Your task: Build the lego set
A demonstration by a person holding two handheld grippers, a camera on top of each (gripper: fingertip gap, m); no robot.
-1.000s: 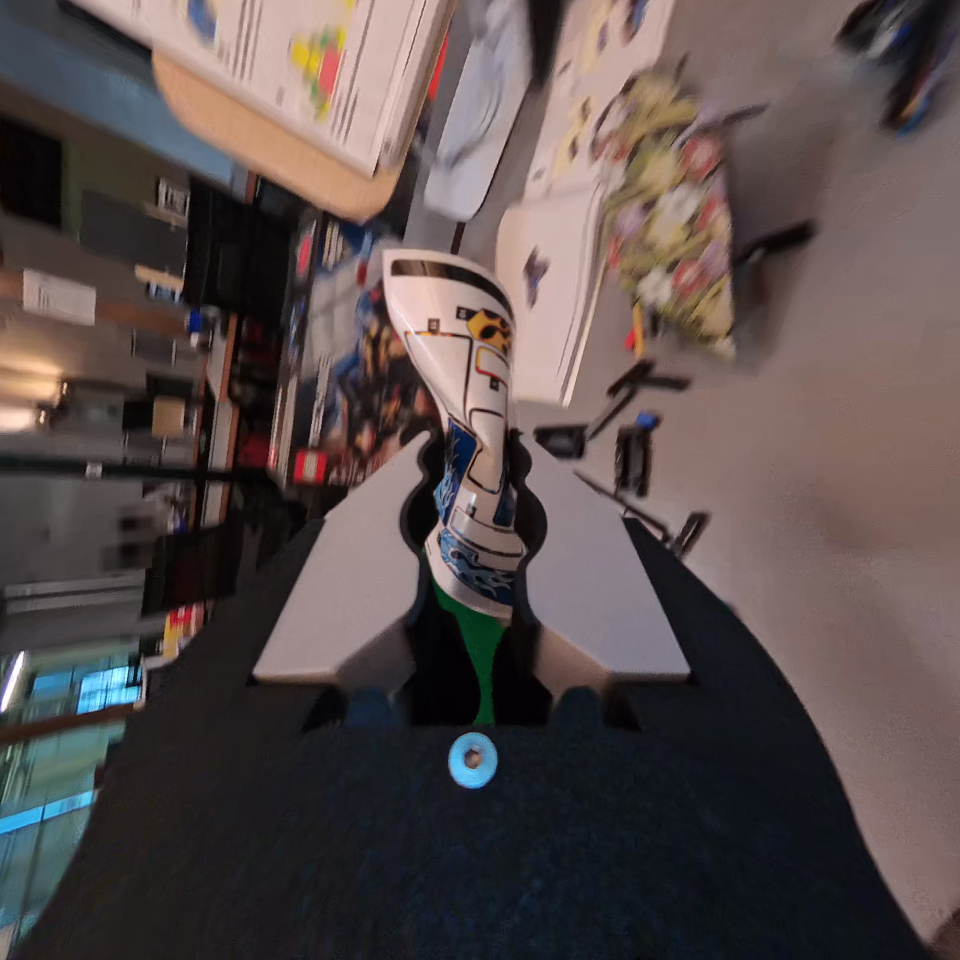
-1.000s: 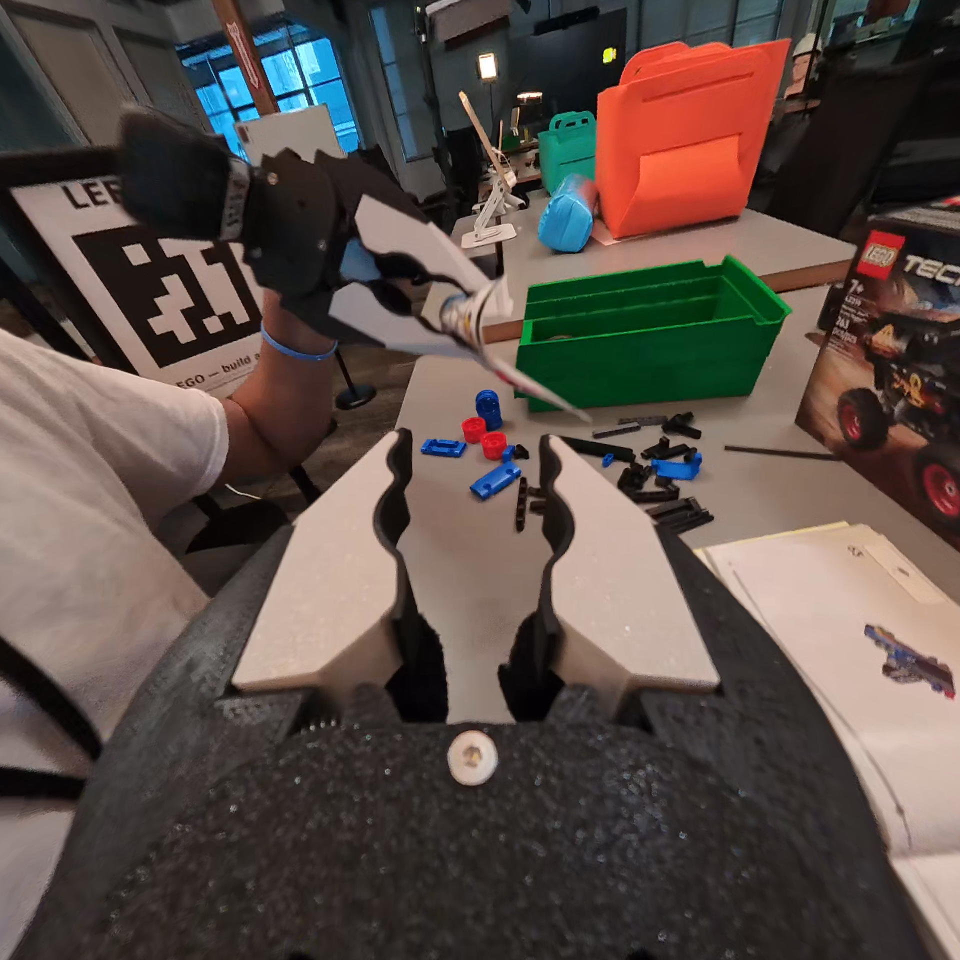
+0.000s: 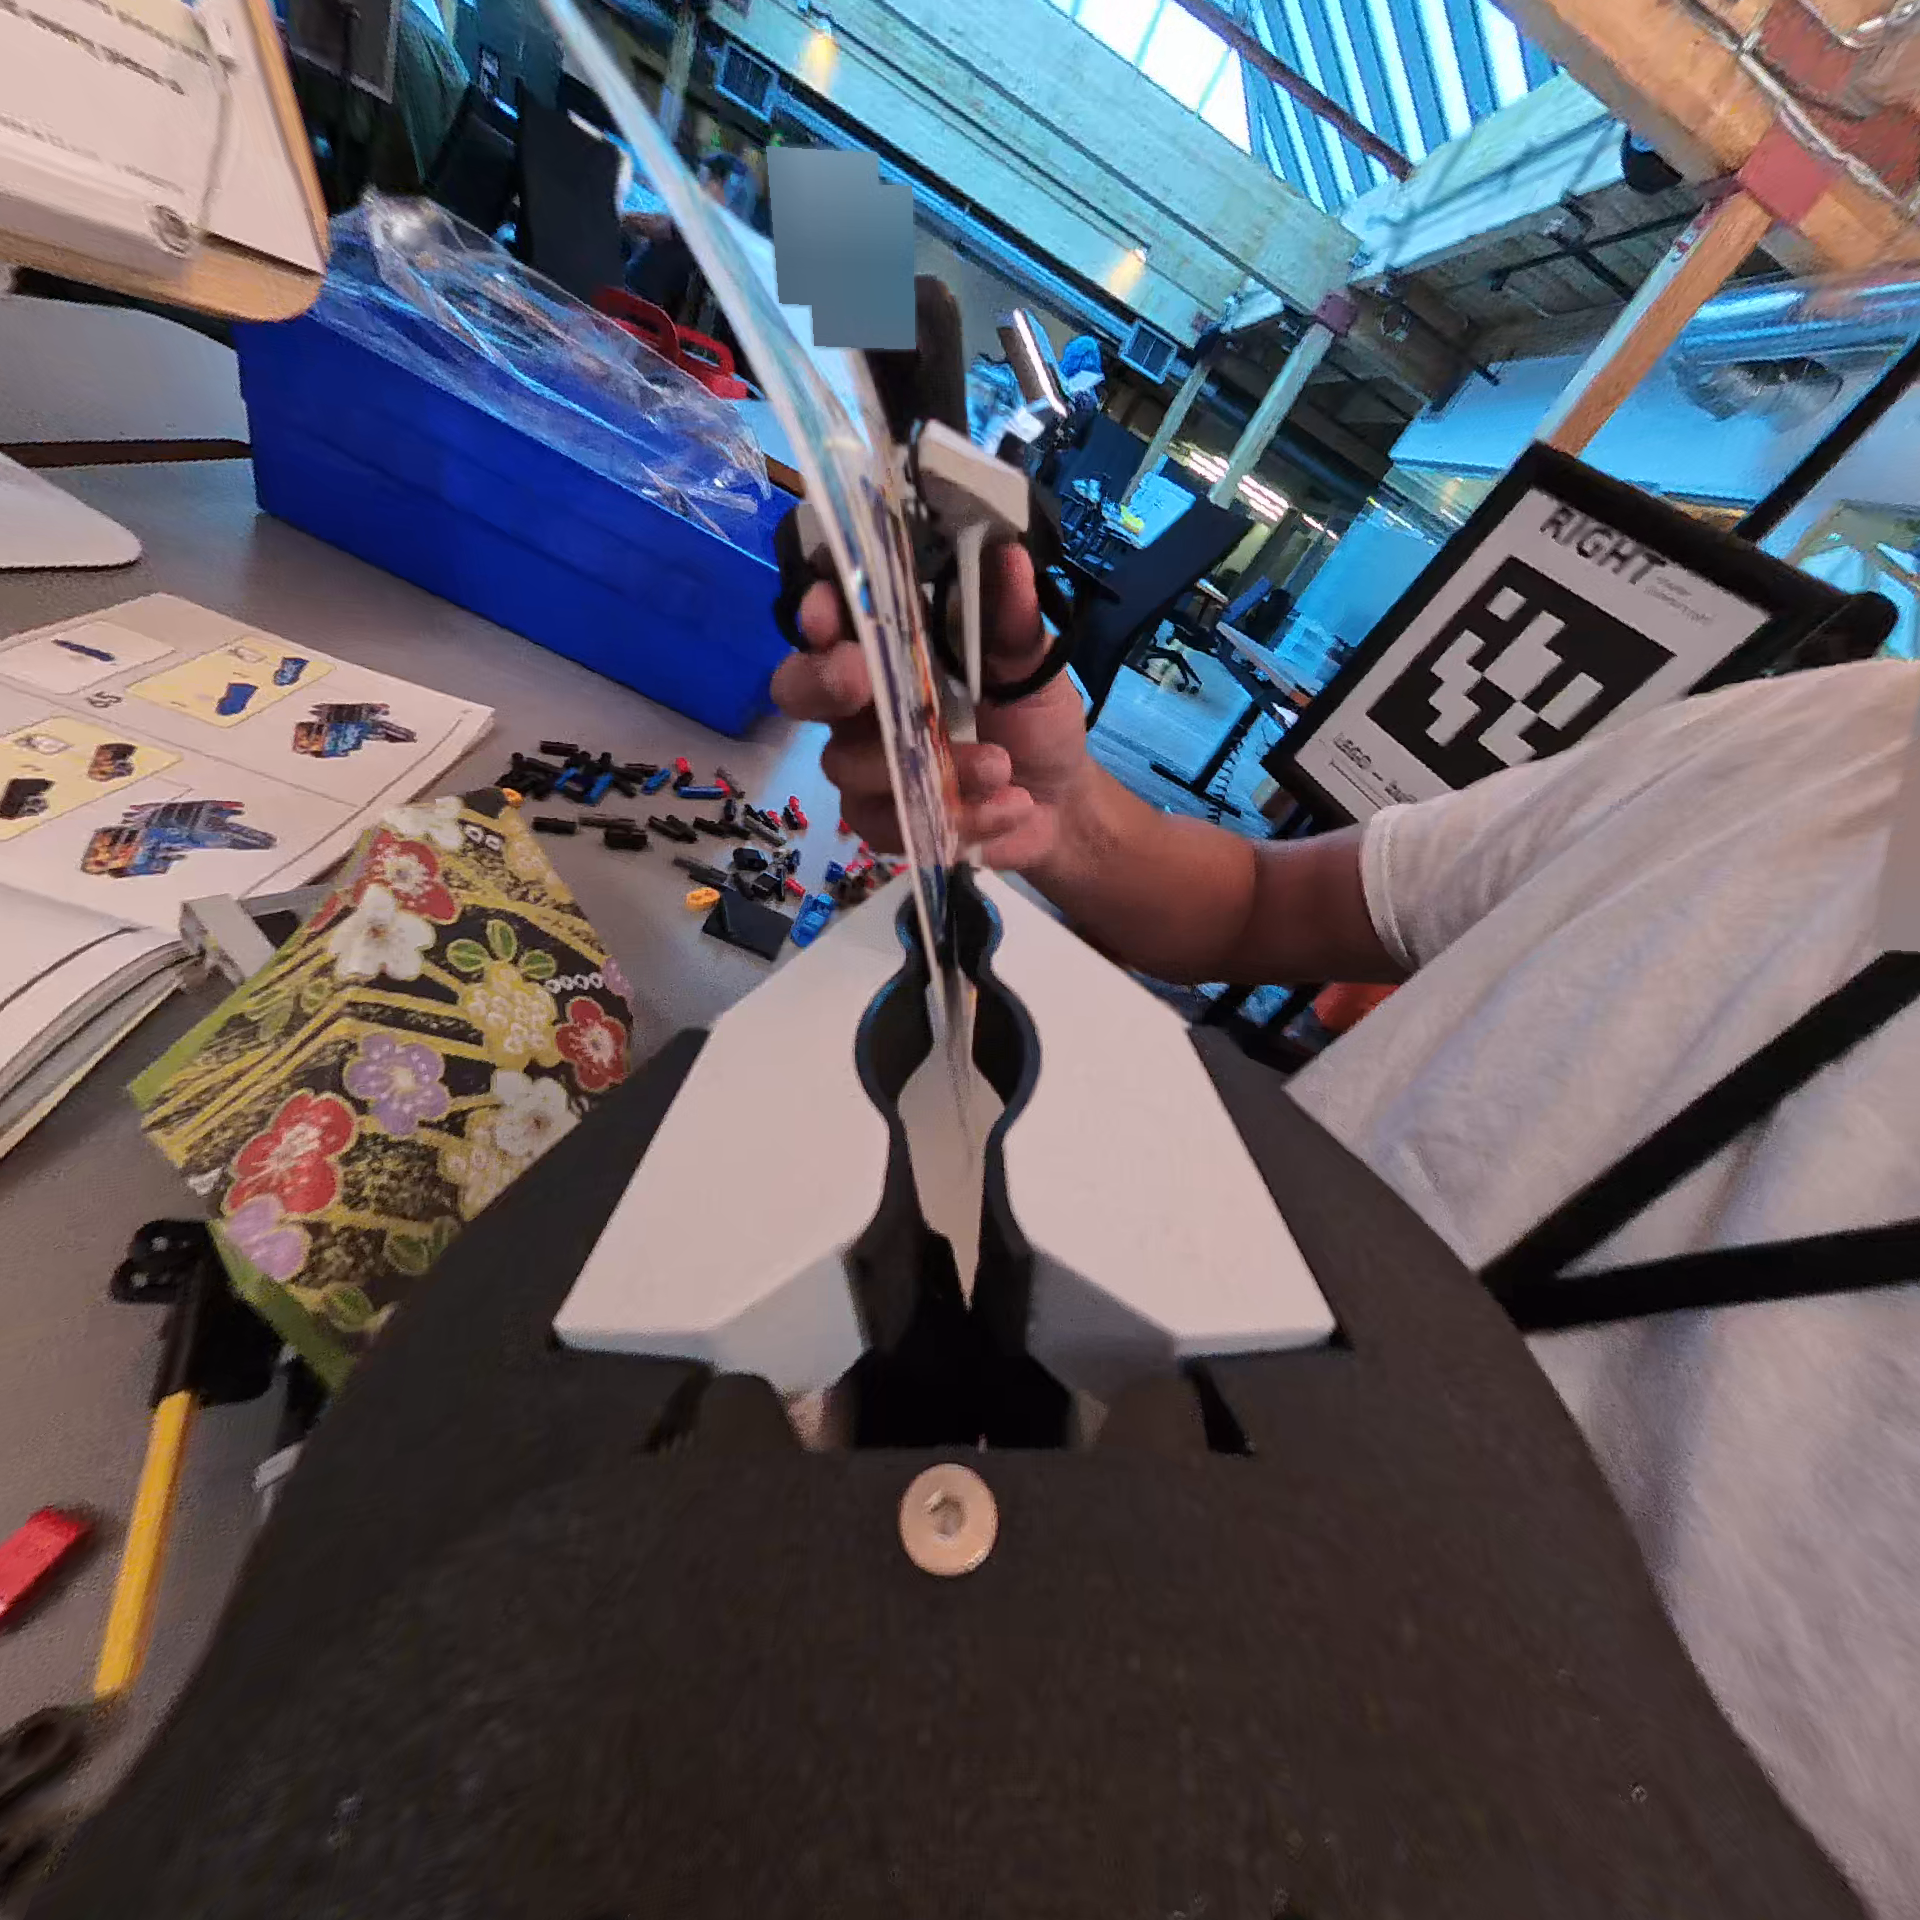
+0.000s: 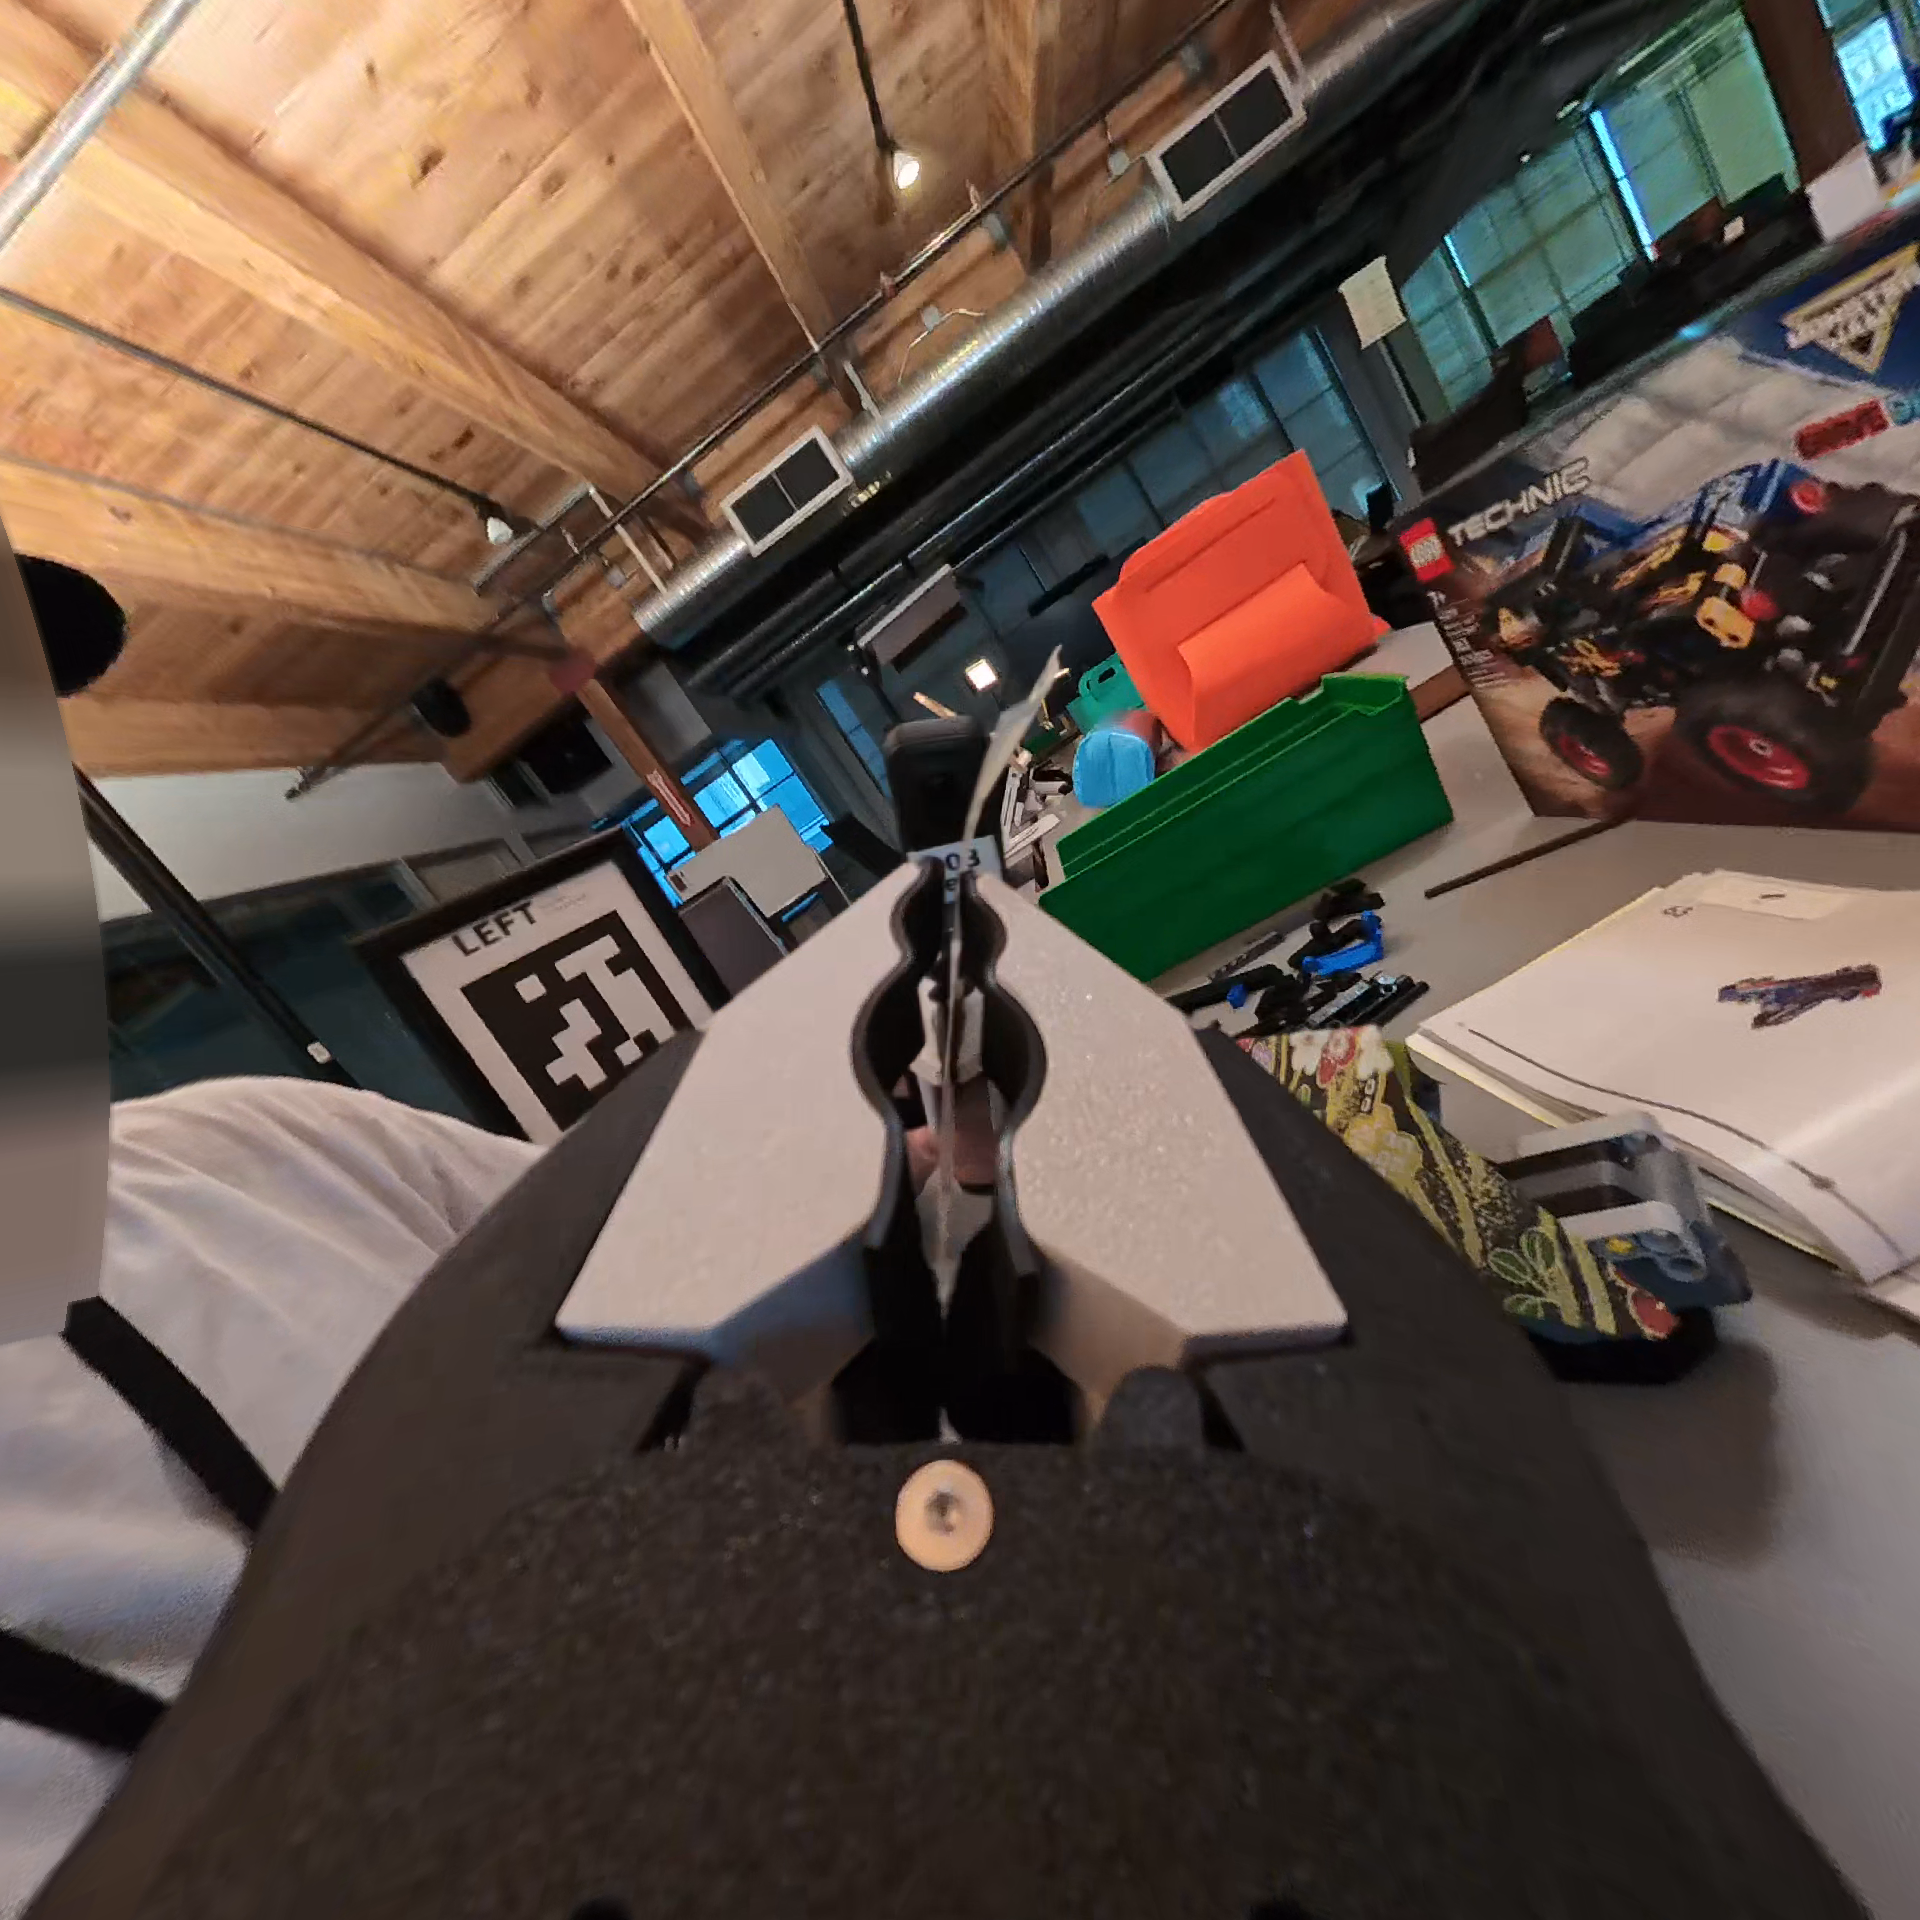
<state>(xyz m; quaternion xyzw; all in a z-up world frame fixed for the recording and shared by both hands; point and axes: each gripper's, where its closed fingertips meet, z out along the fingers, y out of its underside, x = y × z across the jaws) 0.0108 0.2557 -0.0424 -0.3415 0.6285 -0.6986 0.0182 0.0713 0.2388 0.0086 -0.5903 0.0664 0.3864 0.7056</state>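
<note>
Both grippers pinch one sticker sheet edge-on, held in the air above the table: left gripper and right gripper each closed narrowly on it. Loose lego pieces lie well below. The sheet's top edge is cut off; its print is blurred.

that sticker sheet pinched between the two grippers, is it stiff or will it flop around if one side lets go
Probably floppy: the sticker sheet shows only a thin edge and curves along its length above the left gripper. It looks light, so one closed gripper should likely carry it. Its surface seems glossy, so it may slip; the right gripper is also shut on it.
</note>
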